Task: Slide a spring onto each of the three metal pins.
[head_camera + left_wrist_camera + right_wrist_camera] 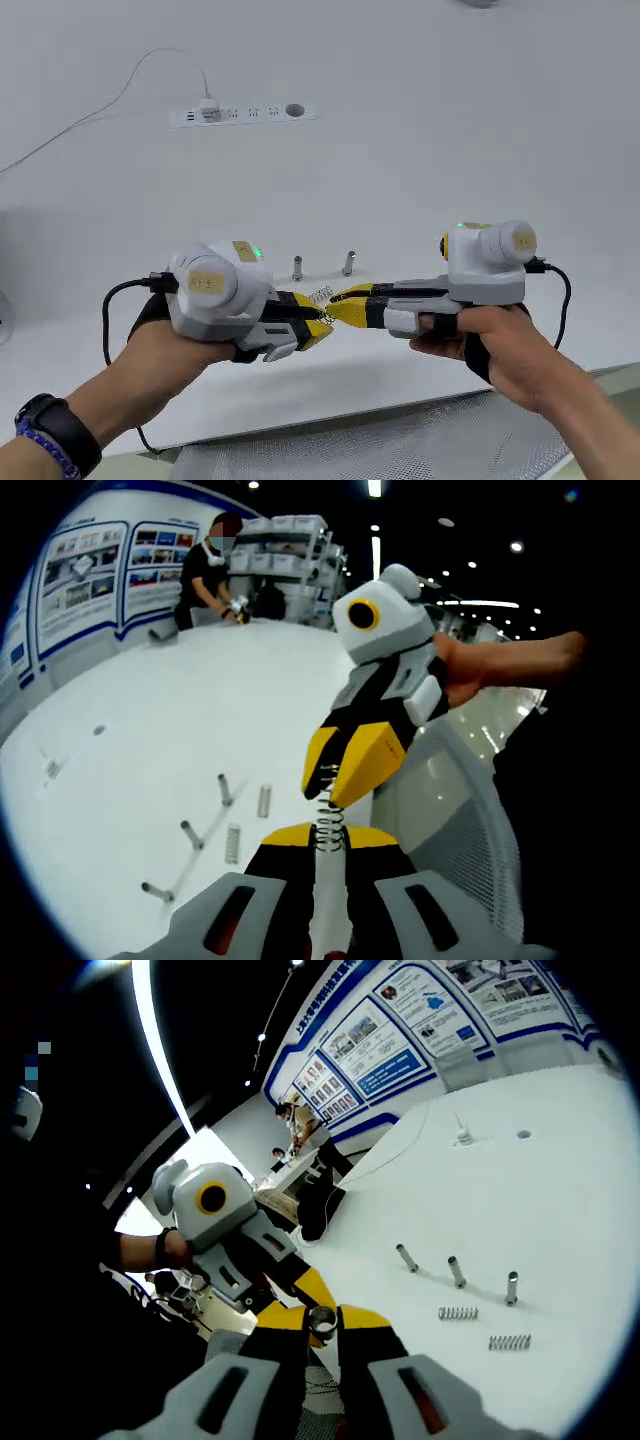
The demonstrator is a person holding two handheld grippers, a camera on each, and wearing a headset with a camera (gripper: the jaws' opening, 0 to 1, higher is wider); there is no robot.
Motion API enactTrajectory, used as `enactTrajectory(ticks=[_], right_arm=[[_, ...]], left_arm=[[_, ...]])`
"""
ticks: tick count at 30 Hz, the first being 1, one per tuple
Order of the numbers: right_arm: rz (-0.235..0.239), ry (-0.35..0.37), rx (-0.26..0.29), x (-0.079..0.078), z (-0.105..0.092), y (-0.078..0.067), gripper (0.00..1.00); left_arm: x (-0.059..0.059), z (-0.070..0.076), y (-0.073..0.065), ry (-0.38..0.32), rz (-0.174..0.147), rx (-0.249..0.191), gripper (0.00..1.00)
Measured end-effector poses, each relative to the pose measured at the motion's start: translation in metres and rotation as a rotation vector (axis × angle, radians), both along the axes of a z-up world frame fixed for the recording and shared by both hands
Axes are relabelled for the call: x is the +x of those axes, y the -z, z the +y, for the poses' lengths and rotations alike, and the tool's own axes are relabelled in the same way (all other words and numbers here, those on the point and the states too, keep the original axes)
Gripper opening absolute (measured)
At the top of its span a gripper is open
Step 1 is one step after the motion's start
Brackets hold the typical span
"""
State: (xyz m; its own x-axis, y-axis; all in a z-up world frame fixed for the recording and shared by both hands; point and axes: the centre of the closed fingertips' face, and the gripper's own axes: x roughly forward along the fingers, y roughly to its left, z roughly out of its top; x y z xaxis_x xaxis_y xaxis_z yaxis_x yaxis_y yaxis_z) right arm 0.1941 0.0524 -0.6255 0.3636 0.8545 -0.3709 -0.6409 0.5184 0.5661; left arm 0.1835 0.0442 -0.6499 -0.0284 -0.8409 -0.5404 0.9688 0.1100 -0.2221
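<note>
My left gripper (318, 322) and right gripper (338, 303) meet tip to tip above the white table's near edge. A small metal spring (321, 295) is pinched between them. In the left gripper view the spring (328, 820) rises from my left gripper (320, 838) to my right gripper (335, 785). In the right gripper view the spring (321, 1322) shows end-on in my right gripper (321, 1332). Three bare upright pins (456, 1271) stand in a row on the table, and two of these pins (297, 268) show behind the grippers. Two loose springs (458, 1313) lie beside them.
A white power strip (243, 113) with a plugged-in cable lies at the back of the table (420, 150). A grey mesh surface (400, 440) sits just below the table's near edge. A person (205, 570) works at a far bench.
</note>
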Motion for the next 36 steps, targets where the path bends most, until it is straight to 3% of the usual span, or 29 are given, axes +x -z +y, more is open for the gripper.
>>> enactTrajectory(ticks=[5,12,21,24,30,36], right_arm=[[-0.049,-0.130,-0.111,-0.004,0.001,-0.001,0.12],[-0.090,-0.267,-0.201,-0.009,0.005,-0.003,0.12],[-0.121,-0.395,-0.256,-0.014,0.015,-0.002,0.13],[-0.134,-0.436,-0.270,-0.017,0.018,-0.004,0.13],[-0.140,-0.528,-0.303,-0.025,0.019,-0.007,0.13],[-0.164,-0.587,-0.364,-0.028,0.017,-0.003,0.13]], left_arm=[[-0.001,-0.001,-0.003,0.022,-0.002,-0.019,0.10],[-0.004,0.001,-0.008,0.052,-0.010,-0.036,0.10],[-0.006,0.003,-0.015,0.080,-0.021,-0.069,0.10],[-0.008,0.004,-0.017,0.112,-0.049,-0.073,0.10],[-0.012,0.004,-0.020,0.134,-0.035,-0.097,0.10],[-0.016,0.003,-0.019,0.155,-0.025,-0.094,0.10]])
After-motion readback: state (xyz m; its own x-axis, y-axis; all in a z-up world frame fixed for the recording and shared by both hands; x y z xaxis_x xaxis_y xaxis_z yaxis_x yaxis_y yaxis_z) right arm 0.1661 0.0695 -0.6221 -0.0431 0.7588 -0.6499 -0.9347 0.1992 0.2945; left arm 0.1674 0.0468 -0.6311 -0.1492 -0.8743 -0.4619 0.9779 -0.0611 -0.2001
